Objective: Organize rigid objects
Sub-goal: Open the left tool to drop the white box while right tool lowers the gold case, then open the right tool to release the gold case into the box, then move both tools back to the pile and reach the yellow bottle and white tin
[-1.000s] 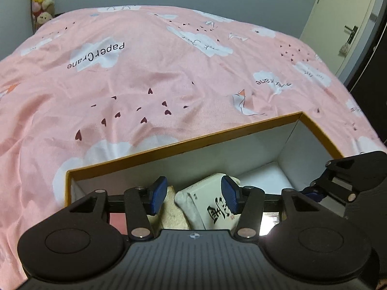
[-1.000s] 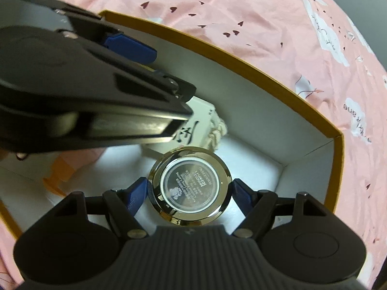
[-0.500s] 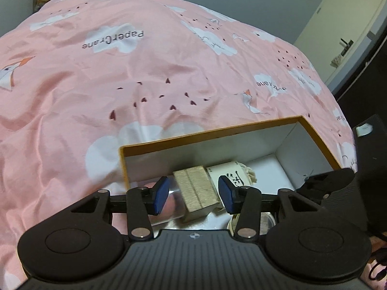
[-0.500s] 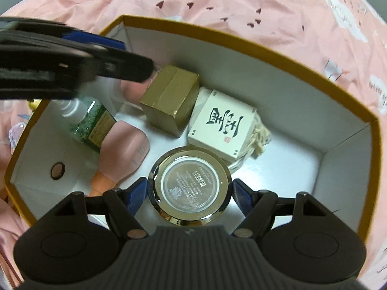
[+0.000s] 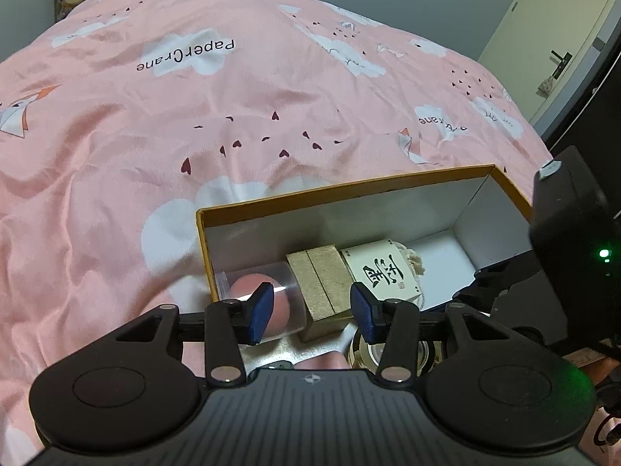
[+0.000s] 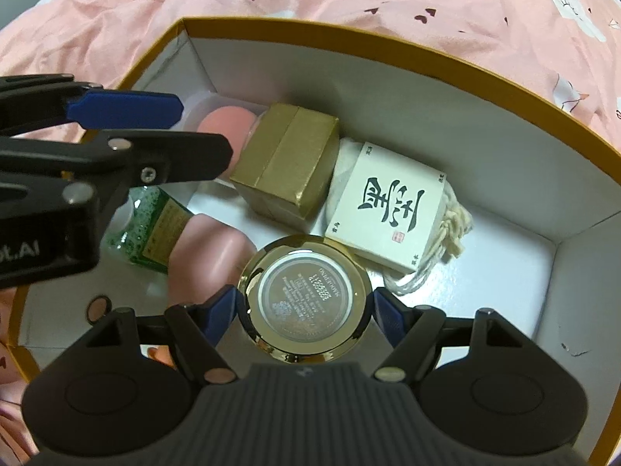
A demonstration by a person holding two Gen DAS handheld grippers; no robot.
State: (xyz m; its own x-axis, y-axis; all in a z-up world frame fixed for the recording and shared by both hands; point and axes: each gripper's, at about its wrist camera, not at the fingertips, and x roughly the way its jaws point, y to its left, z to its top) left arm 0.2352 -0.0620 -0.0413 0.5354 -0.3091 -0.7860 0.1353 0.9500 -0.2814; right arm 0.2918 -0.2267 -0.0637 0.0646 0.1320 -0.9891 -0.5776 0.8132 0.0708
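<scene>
Where right hand-held gripper (image 6: 304,306) clamps it, round gold-rimmed tin (image 6: 306,297), label up

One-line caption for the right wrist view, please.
Right gripper holds a round gold compact over the orange-rimmed box, beside a gold carton and a calligraphy box.
</scene>
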